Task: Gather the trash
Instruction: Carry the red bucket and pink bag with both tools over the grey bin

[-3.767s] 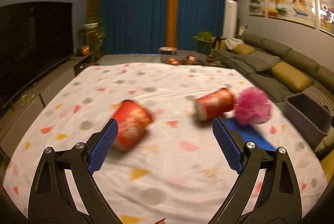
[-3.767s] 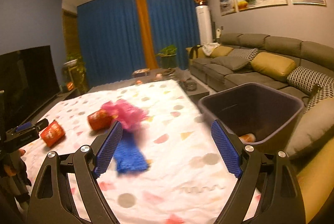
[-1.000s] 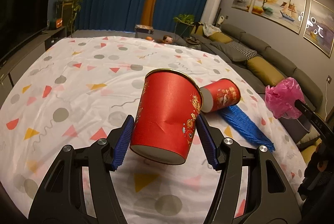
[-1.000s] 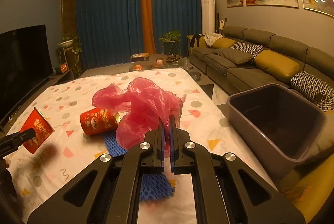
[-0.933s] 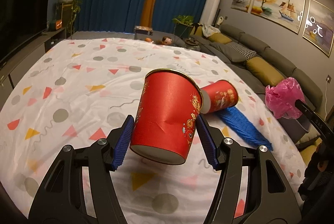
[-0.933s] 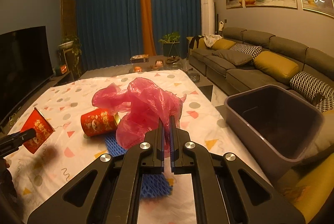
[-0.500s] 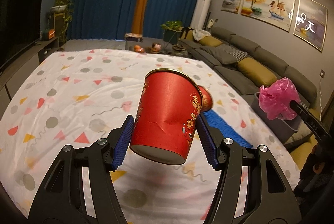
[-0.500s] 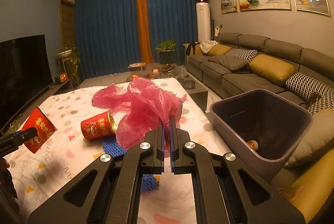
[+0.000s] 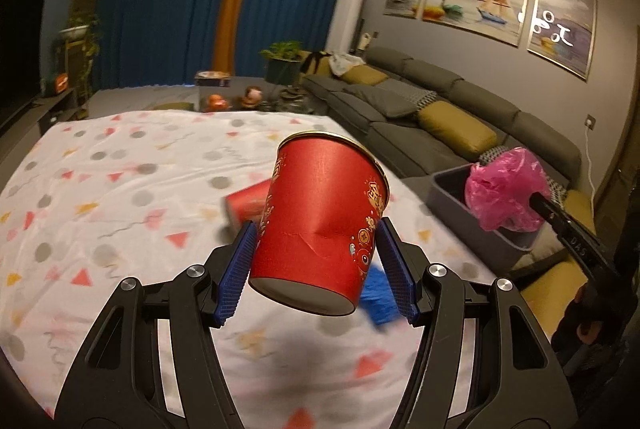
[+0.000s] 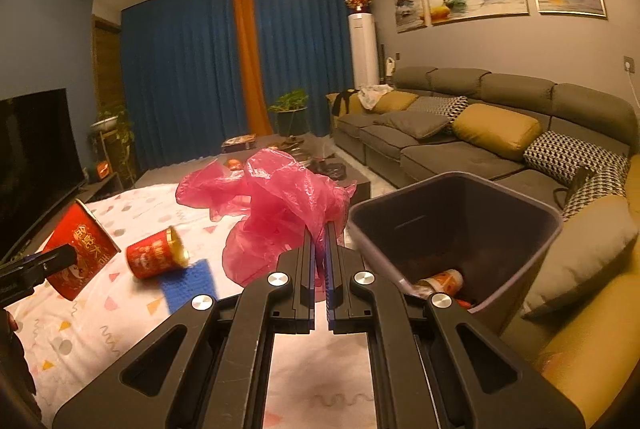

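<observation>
My left gripper (image 9: 316, 265) is shut on a dented red paper cup (image 9: 320, 229), held tilted above the patterned sheet; the same cup (image 10: 78, 249) shows at the left of the right wrist view. My right gripper (image 10: 319, 241) is shut on a crumpled pink plastic bag (image 10: 276, 205), carried just left of the grey bin (image 10: 516, 197). From the left wrist view the pink bag (image 9: 506, 193) hangs over the bin (image 9: 452, 193). A second red cup (image 10: 156, 253) lies on its side on the sheet beside a blue net sleeve (image 10: 188, 283). A cup (image 10: 440, 281) lies in the bin.
The white sheet (image 9: 120, 181) with coloured shapes covers the low surface. A grey sofa (image 10: 460, 133) with yellow cushions runs along the right. A TV (image 10: 32, 157) stands at the left, a low table with small items (image 9: 216, 89) beyond the sheet.
Both grippers have moved right toward the bin, each still holding its load. The pink bag now hangs at the bin's rim and the bin looms larger in the right wrist view.
</observation>
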Demonstrator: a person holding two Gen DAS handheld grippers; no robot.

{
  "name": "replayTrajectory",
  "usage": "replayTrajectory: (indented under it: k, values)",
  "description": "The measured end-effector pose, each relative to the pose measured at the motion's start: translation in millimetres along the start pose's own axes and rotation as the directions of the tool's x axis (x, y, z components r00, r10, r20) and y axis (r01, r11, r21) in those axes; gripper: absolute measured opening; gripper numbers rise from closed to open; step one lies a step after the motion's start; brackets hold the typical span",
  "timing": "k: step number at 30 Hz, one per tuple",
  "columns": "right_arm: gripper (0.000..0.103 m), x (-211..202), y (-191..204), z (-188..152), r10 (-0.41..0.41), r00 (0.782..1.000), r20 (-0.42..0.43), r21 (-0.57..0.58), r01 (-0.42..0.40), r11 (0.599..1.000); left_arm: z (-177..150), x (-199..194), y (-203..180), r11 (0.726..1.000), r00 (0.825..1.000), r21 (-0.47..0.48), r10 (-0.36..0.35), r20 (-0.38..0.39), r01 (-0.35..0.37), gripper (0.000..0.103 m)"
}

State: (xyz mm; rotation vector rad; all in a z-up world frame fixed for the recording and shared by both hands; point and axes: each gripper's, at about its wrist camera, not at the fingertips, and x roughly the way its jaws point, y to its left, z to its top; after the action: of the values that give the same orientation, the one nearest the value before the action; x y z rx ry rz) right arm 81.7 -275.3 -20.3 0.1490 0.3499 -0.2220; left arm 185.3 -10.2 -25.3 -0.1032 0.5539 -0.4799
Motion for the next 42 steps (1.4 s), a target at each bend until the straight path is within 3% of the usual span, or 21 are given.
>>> replayTrajectory:
  k: [9, 21, 32, 42]
  values:
    - [0.005, 7, -54, 8, -0.092, 0.996, 0.013, 0.047, 0.091, 0.995, 12, 38, -77, 0.992, 0.993, 0.053, -0.118, -0.010, 0.118, 0.060]
    - [0.005, 27, -118, 6, -0.194, 0.981, -0.008, 0.112, 0.194, 0.975, 28, 107, -167, 0.962, 0.966, 0.090, -0.255, -0.046, 0.258, 0.060]
    - [0.005, 41, -143, -3, -0.217, 0.975, -0.043, 0.132, 0.221, 0.966, 21, 155, -211, 0.948, 0.952, 0.106, -0.288, -0.106, 0.299, 0.060]
    - [0.005, 47, -153, -4, -0.223, 0.973, -0.052, 0.142, 0.229, 0.963, 16, 180, -226, 0.944, 0.945, 0.110, -0.294, -0.142, 0.311, 0.060]
